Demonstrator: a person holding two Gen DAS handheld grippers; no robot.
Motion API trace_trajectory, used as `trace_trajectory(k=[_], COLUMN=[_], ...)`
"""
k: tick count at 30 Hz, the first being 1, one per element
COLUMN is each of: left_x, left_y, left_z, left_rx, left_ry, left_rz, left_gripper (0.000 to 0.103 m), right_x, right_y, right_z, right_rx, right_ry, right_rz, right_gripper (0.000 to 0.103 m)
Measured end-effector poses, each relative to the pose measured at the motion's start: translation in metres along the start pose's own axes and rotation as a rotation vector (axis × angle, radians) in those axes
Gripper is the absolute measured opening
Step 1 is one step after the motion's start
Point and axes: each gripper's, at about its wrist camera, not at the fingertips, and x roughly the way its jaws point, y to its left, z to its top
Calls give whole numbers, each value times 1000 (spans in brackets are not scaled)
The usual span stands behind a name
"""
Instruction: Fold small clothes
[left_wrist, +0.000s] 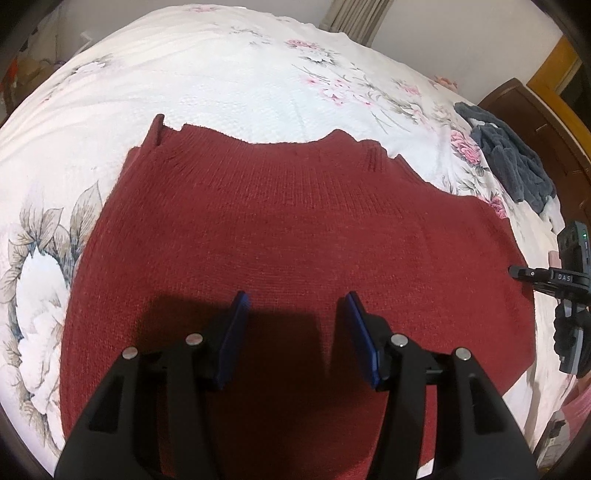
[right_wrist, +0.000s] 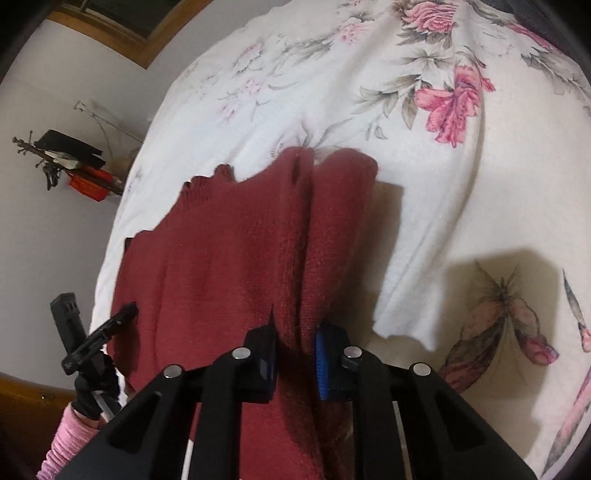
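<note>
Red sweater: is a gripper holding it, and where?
Yes. The right gripper pinches a bunched fold at the red sweater's side edge. The left gripper is open, holding nothing.

One red sweater (left_wrist: 280, 229) lies on one floral bedspread (left_wrist: 221, 74). One dark grey garment (left_wrist: 513, 155) sits far right on the bed. Two grippers show: the left gripper (left_wrist: 297, 332) over the near part of the sweater, the right gripper (right_wrist: 295, 354) at its right edge. Each has two blue pads (left_wrist: 232, 339). One pink sleeve (right_wrist: 70, 435) shows near left.
</note>
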Motion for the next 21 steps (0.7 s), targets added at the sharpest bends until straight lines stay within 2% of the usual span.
trace_trajectory(k=[14,17,21], left_x=[5,2,-13], left_y=[2,2,3], left_z=[-3,-1,1], left_rx=[11,-3,-34], left_ry=[-6,-2,-7], left_rz=[-6,-14,-57], left_gripper=[53,53,53], right_x=[20,14,-7], right_y=[-10,-2,33], right_z=[-4,-3,-1], right_rx=[35,45,8], right_ry=[16,9,-17], right_rz=[-89,-107,-67], right_gripper=[16,15,14])
